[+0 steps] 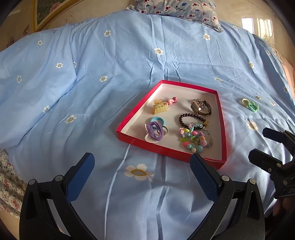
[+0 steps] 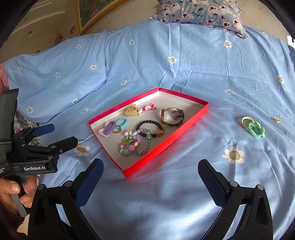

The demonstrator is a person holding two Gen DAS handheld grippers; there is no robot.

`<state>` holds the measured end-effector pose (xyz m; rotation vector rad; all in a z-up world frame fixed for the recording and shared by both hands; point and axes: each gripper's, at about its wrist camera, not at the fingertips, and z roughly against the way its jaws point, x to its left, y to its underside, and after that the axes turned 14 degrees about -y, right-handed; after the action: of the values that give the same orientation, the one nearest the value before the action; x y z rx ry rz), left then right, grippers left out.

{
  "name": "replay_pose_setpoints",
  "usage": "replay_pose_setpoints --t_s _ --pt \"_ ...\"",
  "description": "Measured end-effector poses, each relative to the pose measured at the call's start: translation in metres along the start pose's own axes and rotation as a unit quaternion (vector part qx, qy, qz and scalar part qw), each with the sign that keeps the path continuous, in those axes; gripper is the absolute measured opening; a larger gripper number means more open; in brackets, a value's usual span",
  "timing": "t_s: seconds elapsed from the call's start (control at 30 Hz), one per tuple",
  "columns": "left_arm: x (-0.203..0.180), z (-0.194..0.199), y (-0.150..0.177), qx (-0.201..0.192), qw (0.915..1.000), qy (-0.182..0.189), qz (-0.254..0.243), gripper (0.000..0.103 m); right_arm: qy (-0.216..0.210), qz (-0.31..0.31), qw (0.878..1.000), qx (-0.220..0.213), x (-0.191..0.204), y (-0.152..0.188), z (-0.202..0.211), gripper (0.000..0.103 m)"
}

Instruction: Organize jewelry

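Observation:
A shallow red tray [image 1: 223,129] [image 2: 171,135] lies on the blue bedspread. It holds a yellow claw clip [image 1: 160,108] [image 2: 131,111], a pink clip [image 2: 148,107], a watch [image 1: 201,107] [image 2: 171,116], a dark bead bracelet [image 1: 192,120] [image 2: 150,128], colourful beads [image 1: 195,139] [image 2: 130,143] and hair ties with a ring [image 1: 155,129] [image 2: 115,126]. Outside the tray, to its right, lie green and yellow hair ties [image 1: 250,105] [image 2: 253,127] and a small gold ring [image 2: 276,120] [image 1: 257,97]. My left gripper [image 1: 142,162] and right gripper [image 2: 150,167] both stand open and empty, short of the tray.
A patterned pillow [image 2: 202,11] lies at the bed's far end, and a framed picture [image 1: 51,13] leans on the wall at far left. A hand [image 2: 12,192] holds the left gripper's handle. Floral fabric [image 1: 7,184] shows at the bed's left edge.

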<state>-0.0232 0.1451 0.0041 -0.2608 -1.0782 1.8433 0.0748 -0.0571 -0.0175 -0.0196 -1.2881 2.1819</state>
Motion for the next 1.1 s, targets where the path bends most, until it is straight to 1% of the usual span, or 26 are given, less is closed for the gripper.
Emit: replay_pose_setpoints --t_s 0.33,1.1 --pt "0.0007 -0.0006 0.0014 0.006 1.0000 0.000 0.004 0.103 0.001 0.001 1.000 0.002 0.0026 -0.0005 -0.0001 0.103" --pt "0.0001 -0.0014 0.0020 0.003 1.0000 0.000 -0.002 0.103 -0.003 0.004 1.000 0.004 0.0083 -0.0030 -0.0018 0.103"
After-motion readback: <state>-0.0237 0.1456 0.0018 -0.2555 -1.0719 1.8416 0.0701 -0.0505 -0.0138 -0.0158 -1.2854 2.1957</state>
